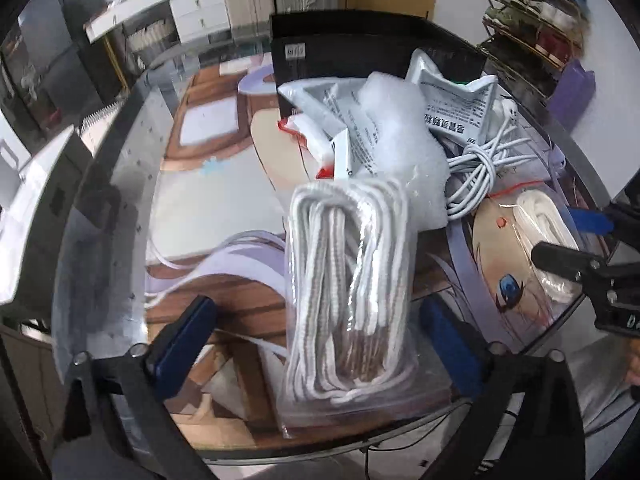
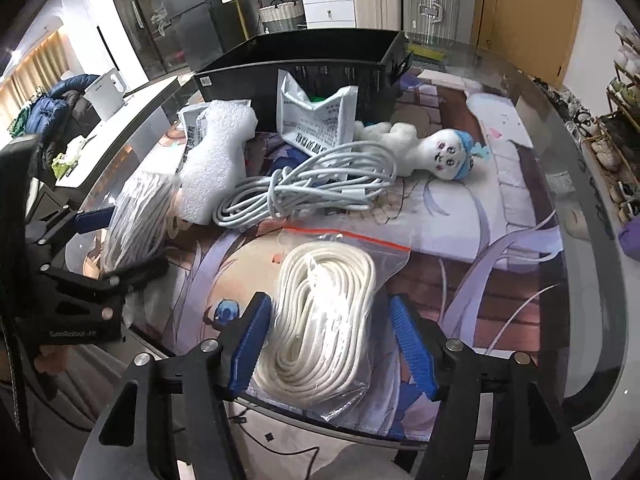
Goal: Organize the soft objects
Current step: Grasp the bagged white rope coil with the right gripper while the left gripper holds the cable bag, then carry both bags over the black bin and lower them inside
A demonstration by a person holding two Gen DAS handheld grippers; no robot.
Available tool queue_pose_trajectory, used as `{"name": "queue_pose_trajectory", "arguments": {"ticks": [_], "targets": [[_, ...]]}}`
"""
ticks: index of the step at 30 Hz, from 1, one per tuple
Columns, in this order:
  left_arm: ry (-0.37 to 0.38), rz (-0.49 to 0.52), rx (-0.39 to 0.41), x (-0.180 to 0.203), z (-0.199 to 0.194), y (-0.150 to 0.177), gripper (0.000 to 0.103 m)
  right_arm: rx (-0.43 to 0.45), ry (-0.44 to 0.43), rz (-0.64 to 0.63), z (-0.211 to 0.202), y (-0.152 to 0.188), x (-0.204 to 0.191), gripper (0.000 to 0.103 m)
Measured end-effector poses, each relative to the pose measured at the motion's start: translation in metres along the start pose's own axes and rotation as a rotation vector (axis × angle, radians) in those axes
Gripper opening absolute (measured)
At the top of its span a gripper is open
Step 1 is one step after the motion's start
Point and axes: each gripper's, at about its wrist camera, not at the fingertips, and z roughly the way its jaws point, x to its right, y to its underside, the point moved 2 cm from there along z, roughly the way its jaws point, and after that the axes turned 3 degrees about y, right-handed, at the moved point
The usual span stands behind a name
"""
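A clear bag of grey-white cord (image 1: 348, 292) lies between the open fingers of my left gripper (image 1: 320, 344), untouched by them; it also shows in the right wrist view (image 2: 136, 216). A zip bag of cream rope (image 2: 320, 324) lies between the open fingers of my right gripper (image 2: 332, 344); it also shows in the left wrist view (image 1: 548, 236). Behind them lie a white foam piece (image 2: 216, 160), a coiled white cable (image 2: 312, 192), printed white pouches (image 2: 316, 116) and a small white plush doll (image 2: 432, 152). A black box (image 2: 312, 64) stands open at the back.
The round glass table (image 2: 580, 240) carries a printed anime mat (image 2: 500, 208). A shoe rack (image 2: 616, 128) stands at the right, drawers and a suitcase (image 2: 428, 4) behind. The table's near edge runs just under both grippers.
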Motion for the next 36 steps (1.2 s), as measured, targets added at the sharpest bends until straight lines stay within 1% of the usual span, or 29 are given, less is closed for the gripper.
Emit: {"name": "queue_pose_trajectory", "arguments": {"ticks": [1,3,4,5,6,9,10,11,12,14,16,17,19,21,26,29,33,36], "targets": [[-0.007,0.025,0.012,0.003,-0.003,-0.001,0.081,0.006,0.008,-0.007,-0.001,-0.001,0.0,0.064],[-0.025,0.065,0.018,0.01,-0.005,-0.003,0.075,0.009,0.028,-0.008,-0.002,-0.002,0.0,0.067],[-0.022,0.081,0.022,0.014,-0.006,-0.003,0.067,0.004,0.027,-0.004,-0.001,-0.002,0.0,0.067],[-0.011,0.09,0.022,0.017,-0.007,-0.004,0.061,-0.011,0.014,0.007,0.001,-0.001,0.001,0.067],[0.005,0.102,0.02,0.02,-0.009,-0.004,0.051,-0.019,0.004,0.017,0.003,0.0,0.002,0.067],[0.021,0.116,0.024,0.024,-0.012,-0.004,0.043,-0.019,0.011,0.002,0.003,0.001,0.001,0.068],[0.029,0.114,0.023,0.024,-0.013,-0.005,0.042,-0.02,0.011,-0.004,0.004,0.001,0.001,0.067],[0.034,0.111,0.024,0.023,-0.014,-0.005,0.042,-0.02,0.007,-0.01,0.003,0.001,0.0,0.057],[0.037,0.106,0.028,0.023,-0.016,-0.006,0.041,-0.018,-0.004,-0.02,0.002,0.0,-0.002,0.05],[0.043,0.1,0.036,0.02,-0.021,-0.007,0.04,-0.014,0.009,-0.04,0.0,0.001,-0.005,0.042],[0.038,0.11,0.048,0.02,-0.028,-0.006,0.04,-0.017,0.007,-0.043,-0.001,0.0,-0.004,0.037],[0.024,0.123,0.055,0.02,-0.031,-0.006,0.04,-0.013,0.005,-0.044,-0.003,-0.001,-0.003,0.035],[0.013,0.127,0.081,0.017,-0.04,-0.007,0.04,0.002,0.009,-0.051,-0.007,-0.003,-0.002,0.034],[0.035,0.128,0.094,0.015,-0.045,-0.007,0.04,0.02,0.008,-0.056,-0.012,-0.006,-0.002,0.034],[0.061,0.132,0.109,0.016,-0.053,-0.007,0.04,0.048,-0.039,-0.031,-0.023,-0.009,0.002,0.034],[0.073,0.122,0.119,0.015,-0.057,-0.009,0.04,0.078,-0.057,-0.038,-0.033,-0.013,0.001,0.034],[0.062,0.106,0.145,0.008,-0.067,-0.016,0.04,0.102,-0.071,-0.035,-0.041,-0.017,-0.001,0.034],[0.072,0.1,0.16,0.008,-0.072,-0.02,0.04,0.125,-0.082,-0.033,-0.049,-0.02,-0.003,0.034]]}}
